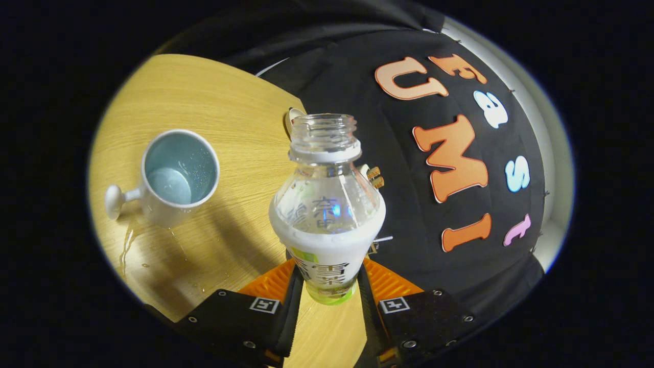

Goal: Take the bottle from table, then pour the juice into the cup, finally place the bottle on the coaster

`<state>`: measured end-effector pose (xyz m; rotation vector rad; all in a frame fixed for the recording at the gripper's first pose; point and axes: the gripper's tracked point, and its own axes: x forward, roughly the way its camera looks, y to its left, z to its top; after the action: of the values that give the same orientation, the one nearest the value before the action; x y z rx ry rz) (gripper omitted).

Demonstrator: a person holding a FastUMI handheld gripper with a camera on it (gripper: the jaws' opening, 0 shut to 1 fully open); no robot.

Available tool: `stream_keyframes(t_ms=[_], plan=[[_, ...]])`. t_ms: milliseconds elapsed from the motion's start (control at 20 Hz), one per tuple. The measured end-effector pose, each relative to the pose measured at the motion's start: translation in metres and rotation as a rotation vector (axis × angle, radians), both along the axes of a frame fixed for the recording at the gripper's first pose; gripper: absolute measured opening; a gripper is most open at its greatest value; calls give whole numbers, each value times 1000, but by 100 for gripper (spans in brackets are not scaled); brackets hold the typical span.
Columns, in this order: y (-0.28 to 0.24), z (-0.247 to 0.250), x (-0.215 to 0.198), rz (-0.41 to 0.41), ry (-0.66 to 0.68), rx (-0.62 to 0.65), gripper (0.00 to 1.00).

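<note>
Nearest the camera, the gripper (327,291) has both fingers pressed against the lower, labelled part of the bottle (327,214), one on each side, so the jaws stand narrow and clamped on it. The bottle rises between the fingers with its mouth open and no cap on; its clear upper part looks nearly empty, with droplets clinging inside. It seems lifted off the wooden table (214,102), whose surface shows below its base between the fingers, and the whole scene sits tilted in the gripper view. Further out, to the left of the bottle and well apart from it, the white cup (176,176) rests on the table with its handle pointing away from the bottle; pale liquid lies in its bottom. A thin trail of spilled liquid (127,245) runs across the wood beside the cup. Beyond the bottle's neck a small pale object (294,118) peeks out at the table edge, too hidden to name; the coaster cannot be picked out. Judging from the liquid in the cup and the near-empty bottle, the pour is about finished. The next move calls for bringing the bottle level, finding the coaster, and lowering it squarely before the fingers loosen.
</note>
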<state>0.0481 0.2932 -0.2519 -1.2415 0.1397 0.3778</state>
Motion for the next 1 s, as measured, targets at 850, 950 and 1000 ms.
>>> stream_keyframes(t_ms=[850, 950, 1000], plan=[[23, 9, 20, 219, -207, -379, 57], [25, 12, 19, 235, -225, -404, 57], [25, 13, 20, 242, -229, -416, 57]])
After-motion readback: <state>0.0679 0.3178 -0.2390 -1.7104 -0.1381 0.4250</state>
